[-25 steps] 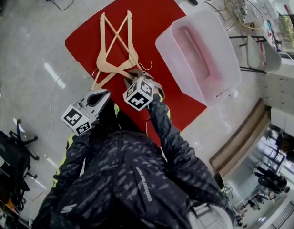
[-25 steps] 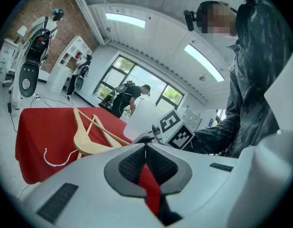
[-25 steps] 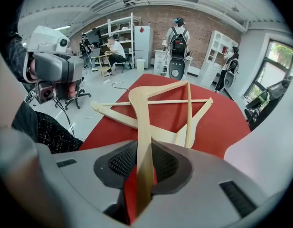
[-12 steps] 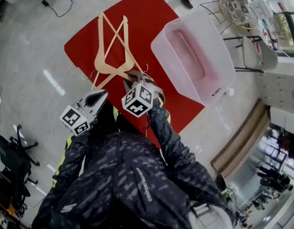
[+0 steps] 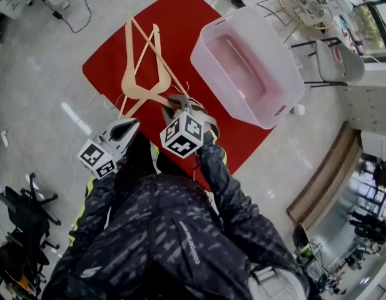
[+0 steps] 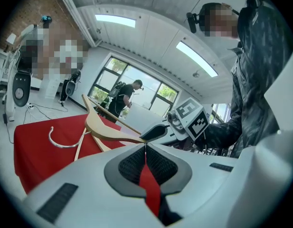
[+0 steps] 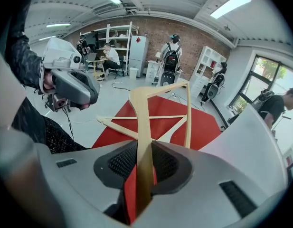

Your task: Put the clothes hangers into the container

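While the right gripper (image 7: 145,148) is clamped on a wooden hanger (image 7: 140,113), the left gripper (image 6: 146,148) is idle, with its jaws fully together and nothing between them. Right jaws are only as far apart as the hanger's arm is thick, and the pads press it from both sides. The arm runs straight out between the fingertips toward 12 o'clock in the right gripper view, then the frame bends off to 2 o'clock. Held hanger is tilted up off the red mat (image 5: 105,61). Past the jaws a second hanger (image 7: 118,127) lies flat on the mat at about 11 o'clock, clear of the fingers. In the head view the container (image 5: 208,67) sits at 2 o'clock from the right gripper, apart from both hangers. Left gripper is at 8 o'clock from the right one, near it but not touching.
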### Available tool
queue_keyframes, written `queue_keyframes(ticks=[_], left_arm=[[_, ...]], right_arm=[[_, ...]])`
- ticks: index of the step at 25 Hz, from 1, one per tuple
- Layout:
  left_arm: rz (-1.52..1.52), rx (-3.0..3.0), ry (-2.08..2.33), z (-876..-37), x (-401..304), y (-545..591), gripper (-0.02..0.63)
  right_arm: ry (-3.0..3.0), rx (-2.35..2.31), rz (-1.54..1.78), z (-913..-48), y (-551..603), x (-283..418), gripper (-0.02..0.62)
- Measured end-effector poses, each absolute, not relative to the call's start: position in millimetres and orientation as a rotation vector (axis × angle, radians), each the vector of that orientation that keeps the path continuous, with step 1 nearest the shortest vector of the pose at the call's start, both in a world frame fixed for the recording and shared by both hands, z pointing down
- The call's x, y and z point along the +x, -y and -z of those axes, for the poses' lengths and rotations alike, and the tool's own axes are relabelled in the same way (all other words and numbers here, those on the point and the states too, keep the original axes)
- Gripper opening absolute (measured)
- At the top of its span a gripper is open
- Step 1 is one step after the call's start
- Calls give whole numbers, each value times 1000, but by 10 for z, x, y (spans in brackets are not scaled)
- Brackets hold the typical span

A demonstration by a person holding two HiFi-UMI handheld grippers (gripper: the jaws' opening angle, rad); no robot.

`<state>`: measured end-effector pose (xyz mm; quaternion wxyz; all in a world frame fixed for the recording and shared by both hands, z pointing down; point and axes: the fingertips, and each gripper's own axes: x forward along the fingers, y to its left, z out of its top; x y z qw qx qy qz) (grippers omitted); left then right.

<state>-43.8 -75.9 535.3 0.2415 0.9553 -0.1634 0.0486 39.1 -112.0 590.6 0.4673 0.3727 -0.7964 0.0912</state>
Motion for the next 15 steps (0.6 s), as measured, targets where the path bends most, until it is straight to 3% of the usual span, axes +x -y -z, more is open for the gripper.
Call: queue_keyframes(ticks=[15], left_arm=[[-137, 2702, 394, -5056, -123, 687, 12]], right_arm=[[1973, 1050, -180, -5048, 964, 840, 95]])
